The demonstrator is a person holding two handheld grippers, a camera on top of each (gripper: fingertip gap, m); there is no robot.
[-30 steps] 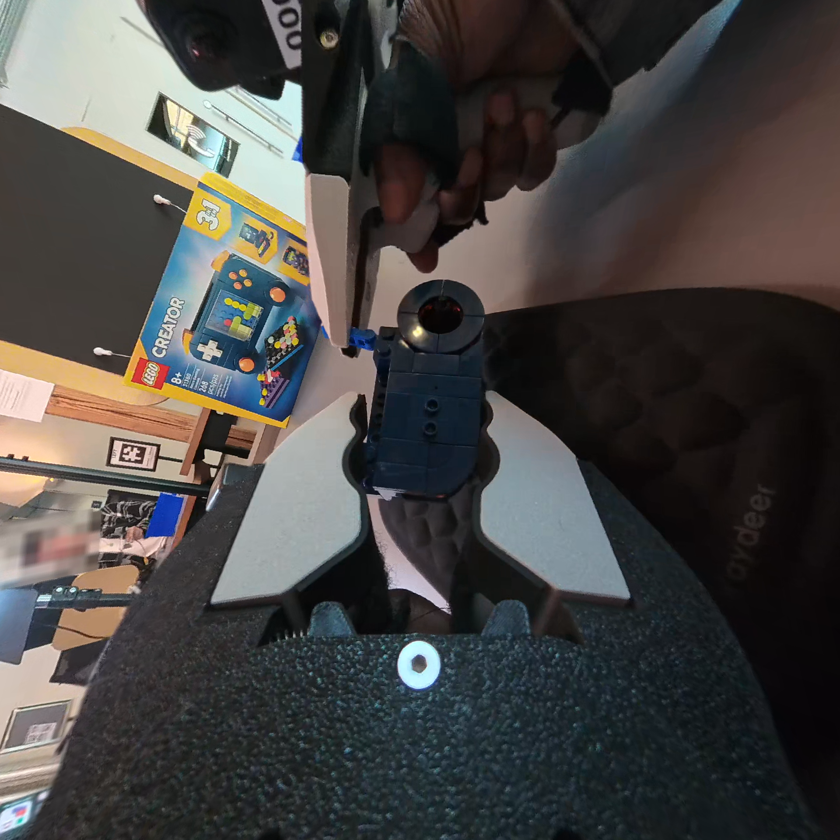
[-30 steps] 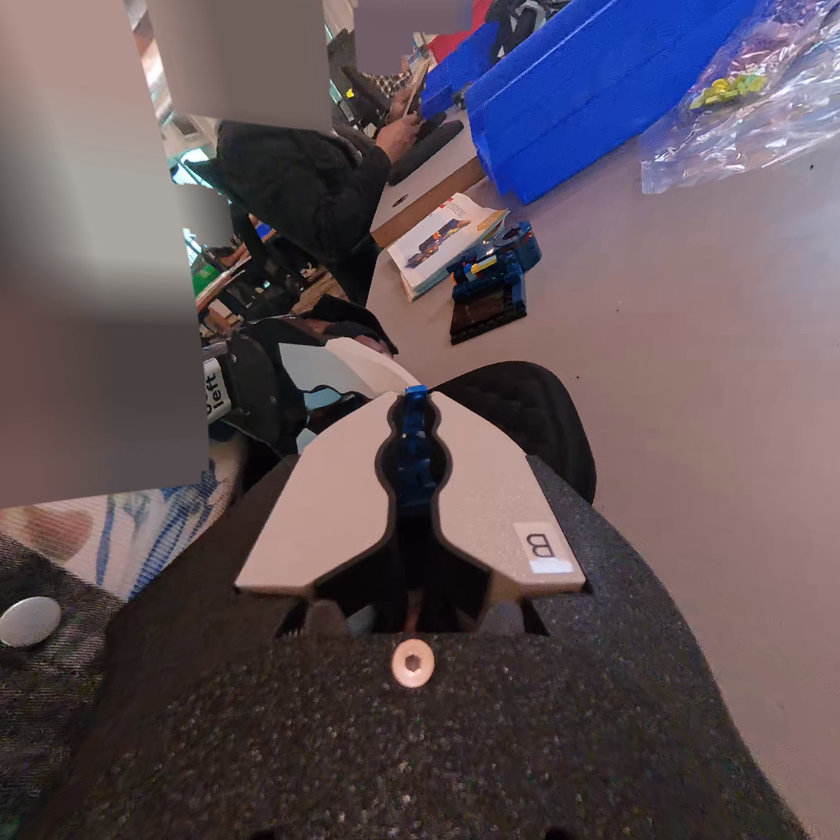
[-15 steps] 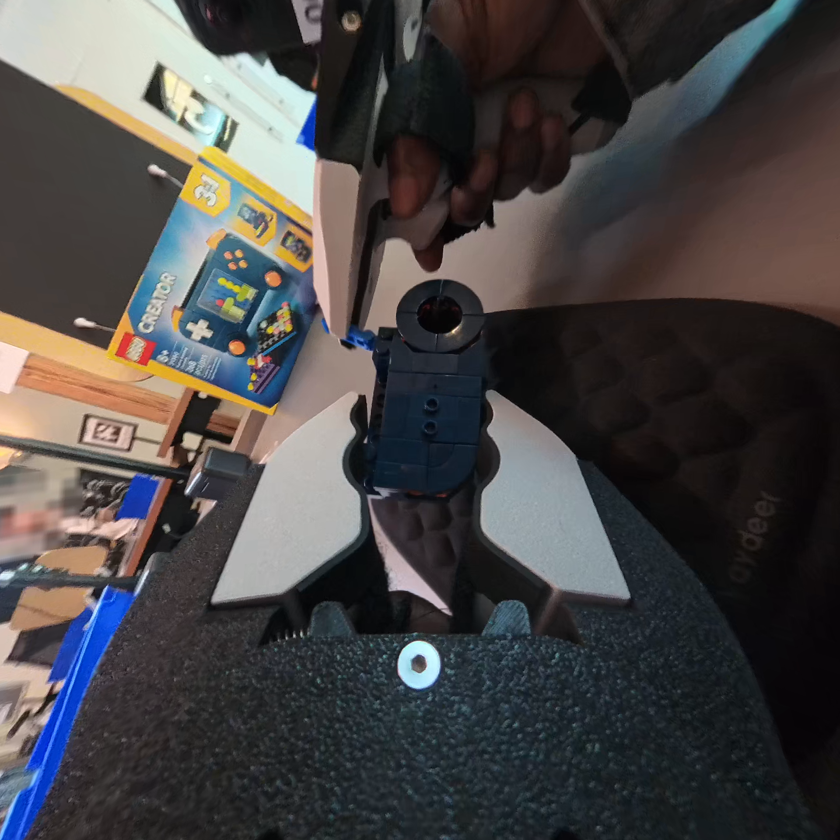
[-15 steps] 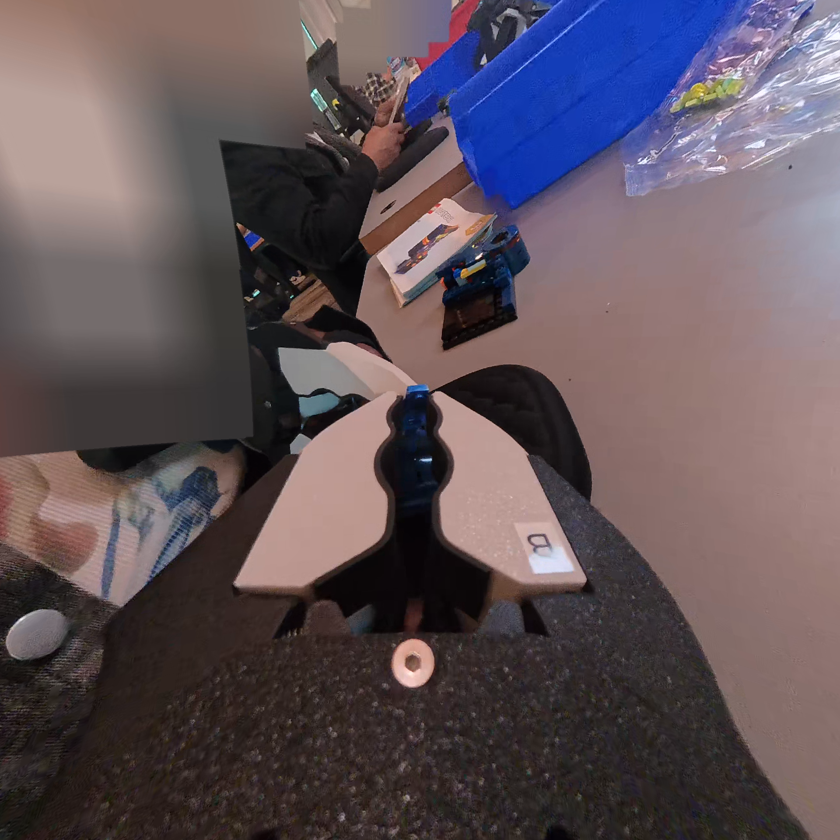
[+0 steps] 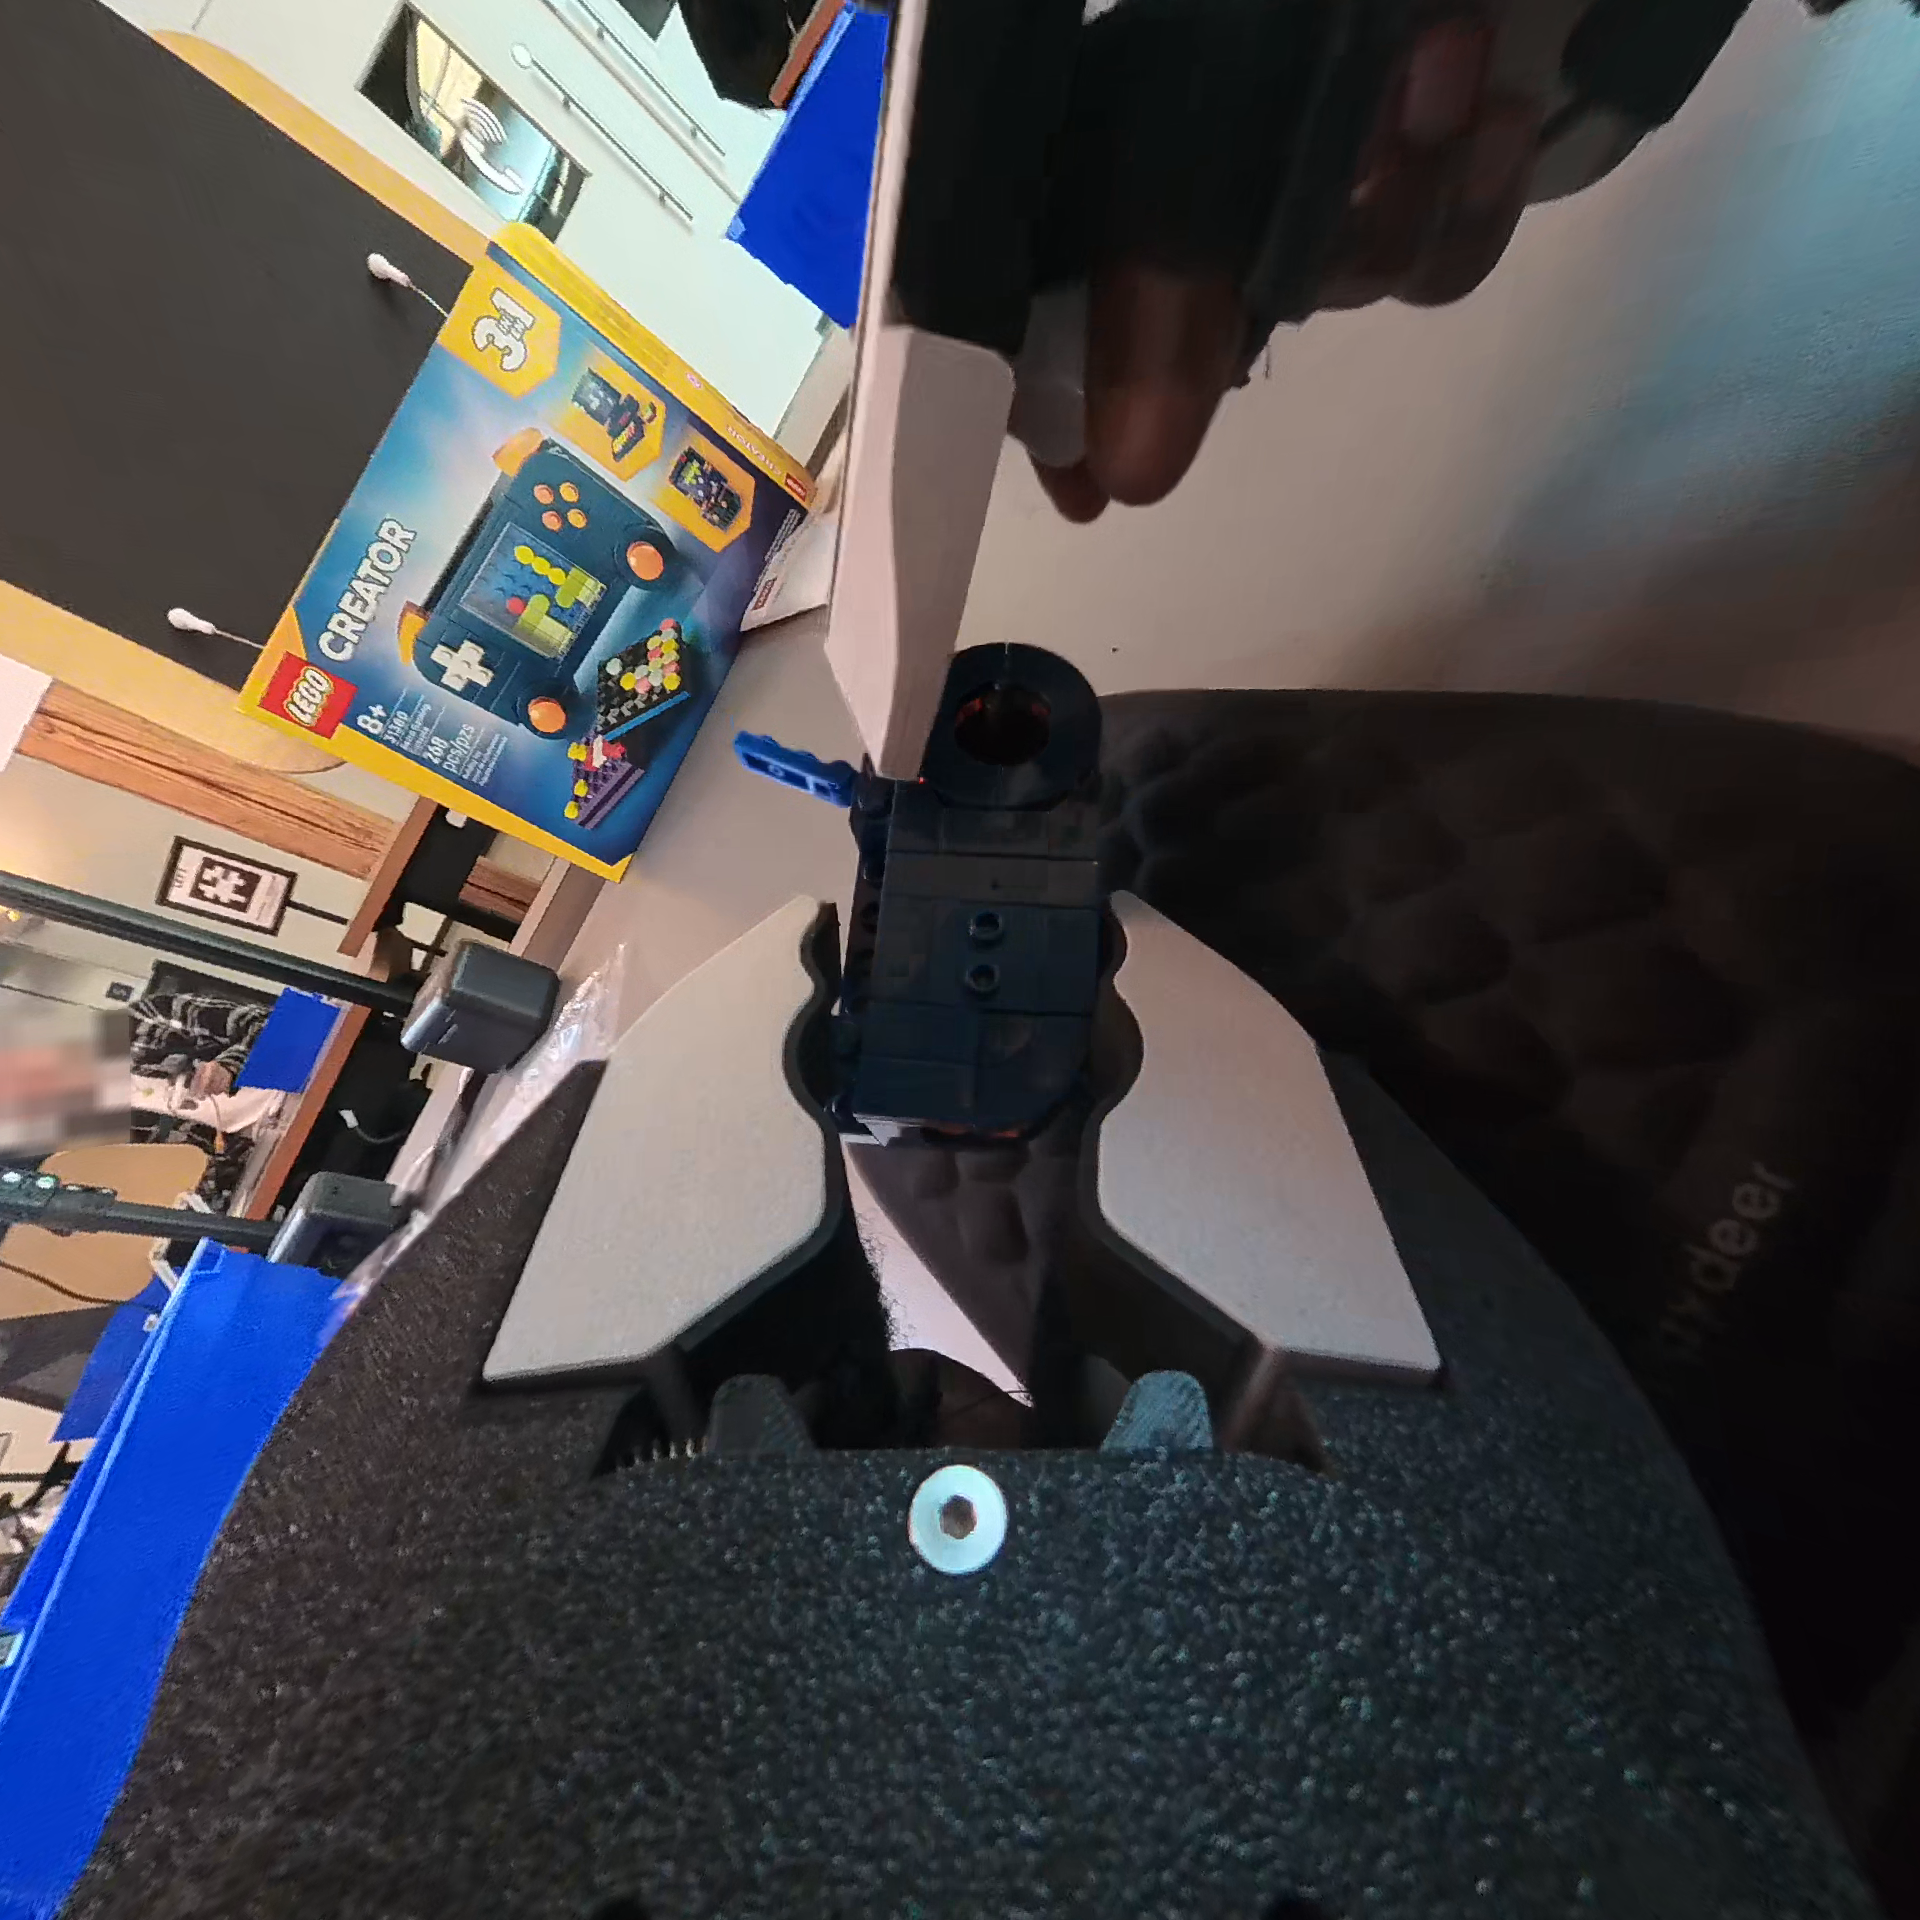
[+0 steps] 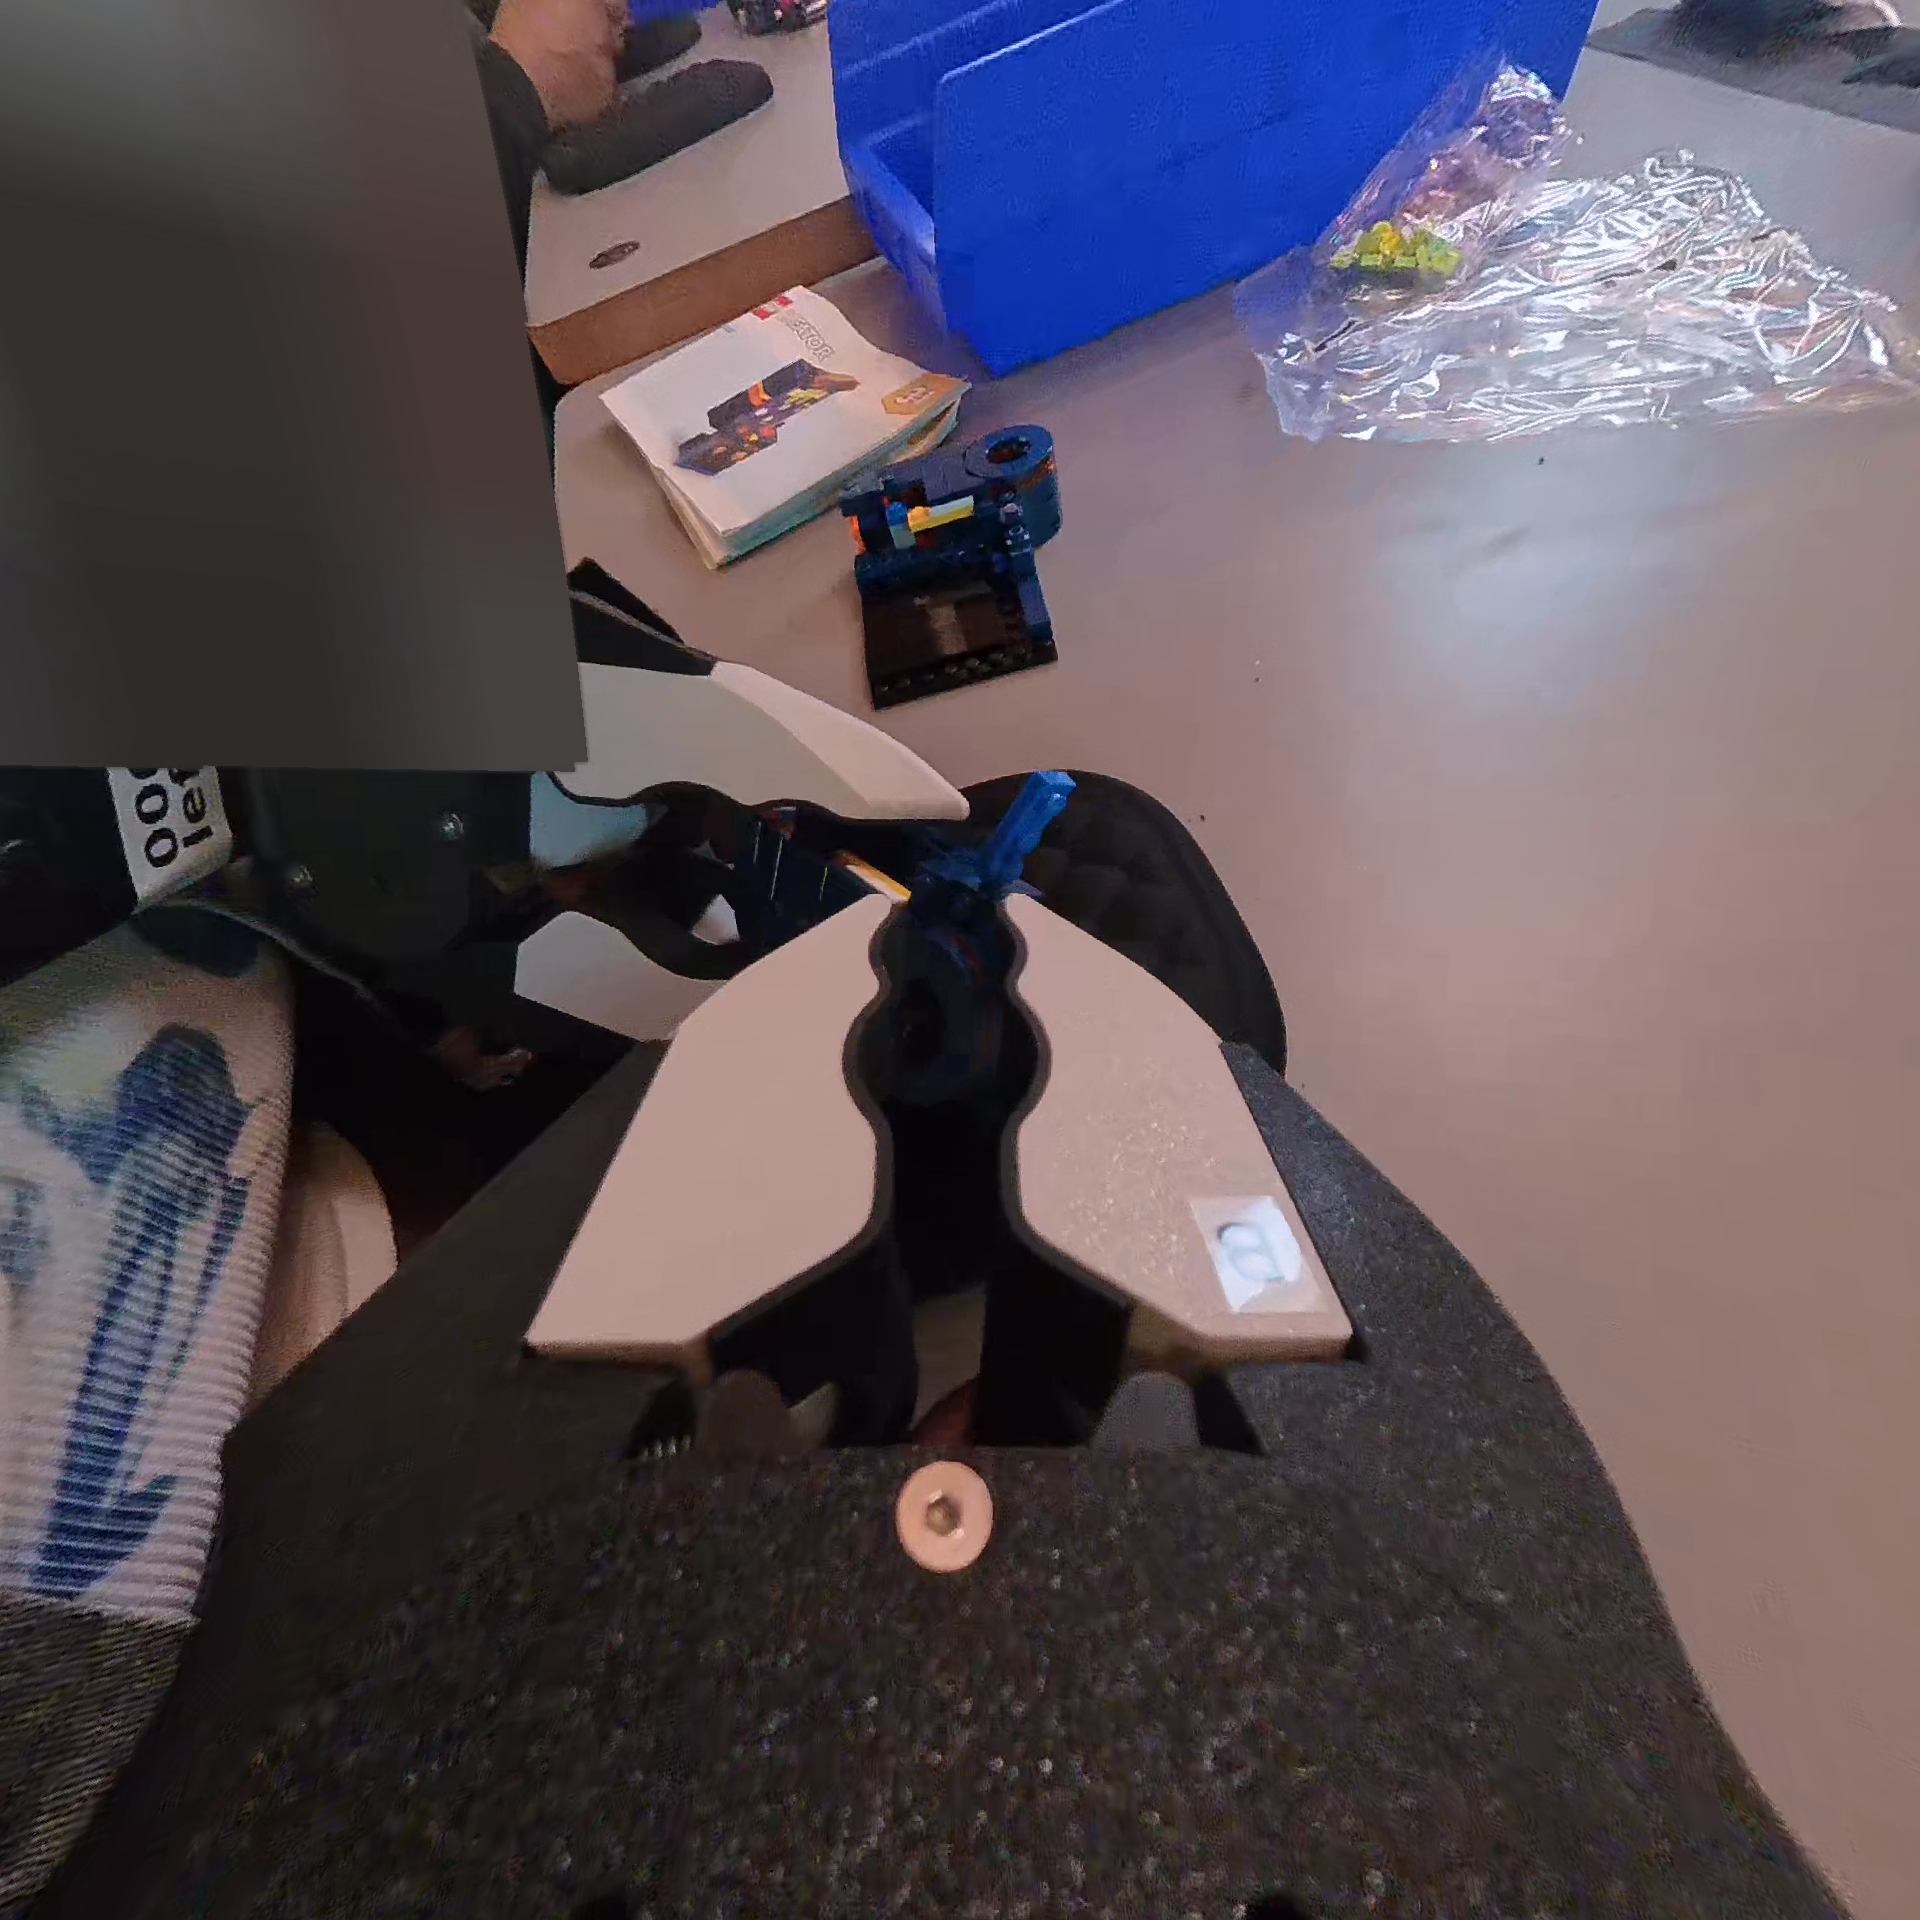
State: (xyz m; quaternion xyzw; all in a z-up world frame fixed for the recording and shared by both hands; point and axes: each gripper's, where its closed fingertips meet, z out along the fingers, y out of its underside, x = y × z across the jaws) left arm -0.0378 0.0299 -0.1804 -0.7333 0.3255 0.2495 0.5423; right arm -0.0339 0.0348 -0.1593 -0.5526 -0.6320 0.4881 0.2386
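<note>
Grey tabletop (image 6: 1455, 831), cluttered workroom behind.

Left wrist view, left to right:
- blue bin (image 5: 156, 1455) at the near left edge
- toy box (image 5: 499, 582) propped at the far edge
- small blue piece (image 5: 790, 764), its inner end touching the upper left corner of the dark blue brick assembly (image 5: 977, 966)
- left gripper (image 5: 966, 935), jaws clamped on the assembly's two sides, ring end pointing away
- right gripper coming in from above, one pale finger (image 5: 914, 520) beside the ring, a hand (image 5: 1195, 312) behind it
- black padded rest (image 5: 1507, 935) beneath and to the right

Right wrist view, left to right:
- instruction booklet (image 6: 769, 416) near the far left edge
- partial brick build (image 6: 956, 551) on a black plate, just beside the booklet
- right gripper (image 6: 951, 914), jaws nearly together, pinching the small blue piece, which sticks out past the tips, over the padded rest
- second blue bin (image 6: 1143, 156) at the far edge
- crumpled clear bag (image 6: 1558, 312), far right, with a few yellow-green bits inside
</note>
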